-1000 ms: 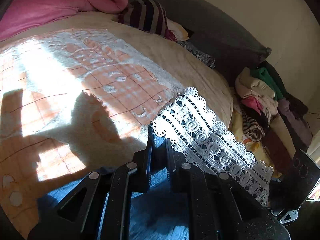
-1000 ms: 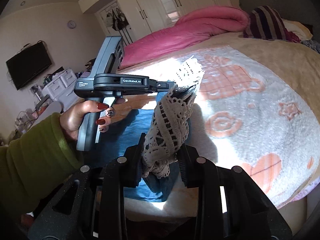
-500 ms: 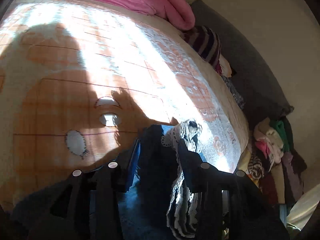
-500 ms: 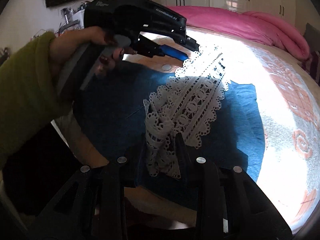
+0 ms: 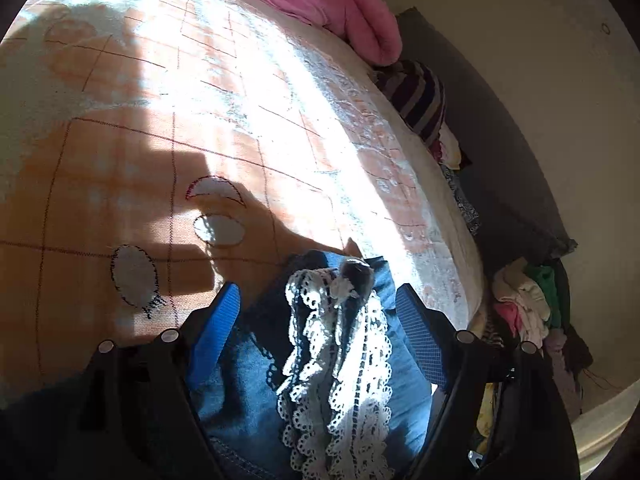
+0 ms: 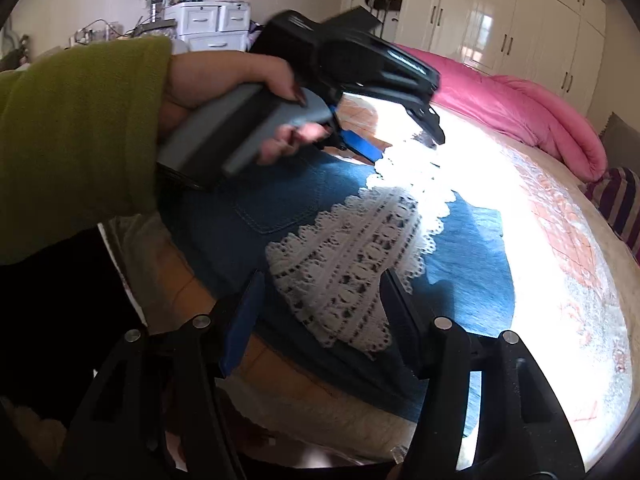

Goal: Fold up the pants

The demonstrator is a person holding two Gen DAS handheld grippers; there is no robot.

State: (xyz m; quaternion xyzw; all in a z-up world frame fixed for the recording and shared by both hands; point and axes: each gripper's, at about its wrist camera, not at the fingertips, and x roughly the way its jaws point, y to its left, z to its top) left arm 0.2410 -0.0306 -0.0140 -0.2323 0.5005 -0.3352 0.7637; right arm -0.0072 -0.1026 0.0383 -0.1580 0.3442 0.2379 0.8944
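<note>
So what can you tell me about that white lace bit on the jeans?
The lace is a white openwork band with scalloped edges and rows of round eyelets, like crochet trim. It lies folded back flat over the blue jeans on the bed, partly in bright sun, one end bunched. Each end lies between opening fingers, of the right gripper and the left gripper; neither presses it.

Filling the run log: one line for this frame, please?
stage: fold laid down | left gripper: opening, lace hem between, unpinched | right gripper: opening, off lace | pants: flat on bed
</note>
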